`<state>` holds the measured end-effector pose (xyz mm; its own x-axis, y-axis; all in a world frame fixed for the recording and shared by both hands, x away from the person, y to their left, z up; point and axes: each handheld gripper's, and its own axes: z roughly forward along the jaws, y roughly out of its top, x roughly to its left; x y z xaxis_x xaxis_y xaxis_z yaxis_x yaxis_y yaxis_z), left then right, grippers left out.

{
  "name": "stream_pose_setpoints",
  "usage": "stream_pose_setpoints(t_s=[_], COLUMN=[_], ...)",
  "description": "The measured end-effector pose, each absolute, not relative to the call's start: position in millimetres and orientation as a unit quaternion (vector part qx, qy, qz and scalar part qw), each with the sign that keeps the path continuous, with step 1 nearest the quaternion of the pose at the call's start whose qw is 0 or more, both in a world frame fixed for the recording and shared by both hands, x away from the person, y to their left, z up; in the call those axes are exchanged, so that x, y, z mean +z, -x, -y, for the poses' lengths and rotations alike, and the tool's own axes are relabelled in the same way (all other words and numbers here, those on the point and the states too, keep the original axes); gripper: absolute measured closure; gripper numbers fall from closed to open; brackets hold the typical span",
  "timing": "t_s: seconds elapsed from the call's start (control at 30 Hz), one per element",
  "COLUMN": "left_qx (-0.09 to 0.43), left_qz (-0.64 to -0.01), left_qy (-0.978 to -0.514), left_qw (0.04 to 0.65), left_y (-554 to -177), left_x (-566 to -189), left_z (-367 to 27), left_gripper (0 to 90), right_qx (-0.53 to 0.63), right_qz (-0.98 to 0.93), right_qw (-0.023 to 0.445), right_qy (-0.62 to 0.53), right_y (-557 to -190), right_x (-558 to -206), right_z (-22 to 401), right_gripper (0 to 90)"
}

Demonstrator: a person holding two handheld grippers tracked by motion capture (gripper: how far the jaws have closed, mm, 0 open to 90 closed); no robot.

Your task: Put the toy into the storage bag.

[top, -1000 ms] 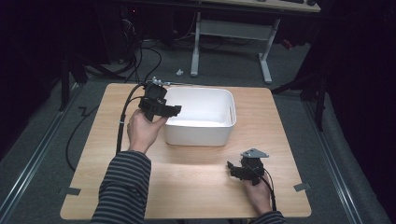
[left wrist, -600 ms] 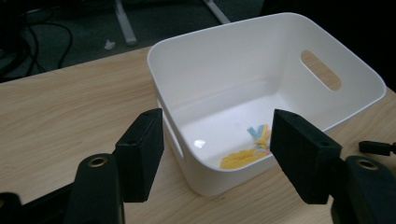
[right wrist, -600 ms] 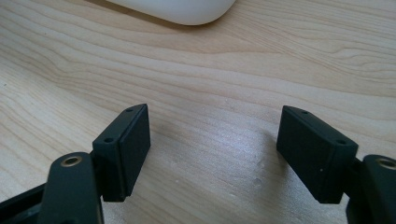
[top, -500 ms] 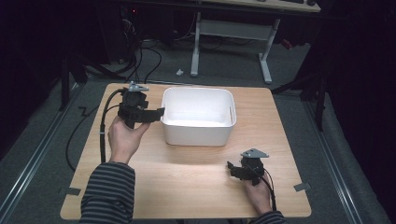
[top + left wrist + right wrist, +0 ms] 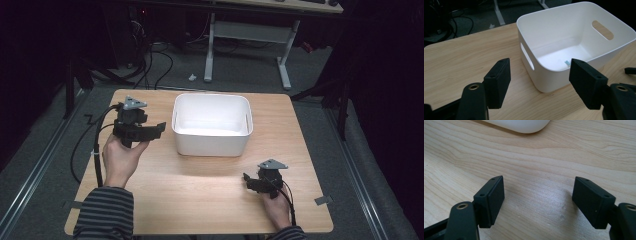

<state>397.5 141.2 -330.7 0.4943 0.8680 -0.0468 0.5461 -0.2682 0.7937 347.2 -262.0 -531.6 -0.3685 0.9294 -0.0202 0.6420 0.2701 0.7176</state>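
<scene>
Left gripper (image 5: 159, 128) has pulled back from over the bin (image 5: 211, 124) to the counter's (image 5: 200, 195) left side; right gripper (image 5: 248, 180) has stayed put. Left jaws have just been opening and stand wide apart, nothing between them, pointing toward the bin's left wall, near it but not touching. Left gripper view: bin (image 5: 574, 45) ahead, upright, handle slot in each end wall, a small pale blue-white bit (image 5: 567, 62) on its floor, too small to identify. Bin sits at the counter's far middle. Right gripper rests low near the front right edge, well apart from the bin. Right gripper view: its 2 jaws wide apart over bare wood (image 5: 536, 170), bin corner (image 5: 521, 125) at top.
</scene>
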Motion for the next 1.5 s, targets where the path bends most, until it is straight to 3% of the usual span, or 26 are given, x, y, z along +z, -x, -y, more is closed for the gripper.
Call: stream_pose_setpoints(t_s=[1.5], left_qx=[0.191], left_qz=[-0.476], left_qy=[-0.771], left_qw=[0.378], left_y=[-353], left_x=[-396], left_z=[-163], left_gripper=[34.8], right_qx=[0.317], right_qz=[-0.764], right_qw=[0.228], right_qy=[-0.514], right_y=[-347], right_x=[-532], right_z=[262], right_gripper=[26.0])
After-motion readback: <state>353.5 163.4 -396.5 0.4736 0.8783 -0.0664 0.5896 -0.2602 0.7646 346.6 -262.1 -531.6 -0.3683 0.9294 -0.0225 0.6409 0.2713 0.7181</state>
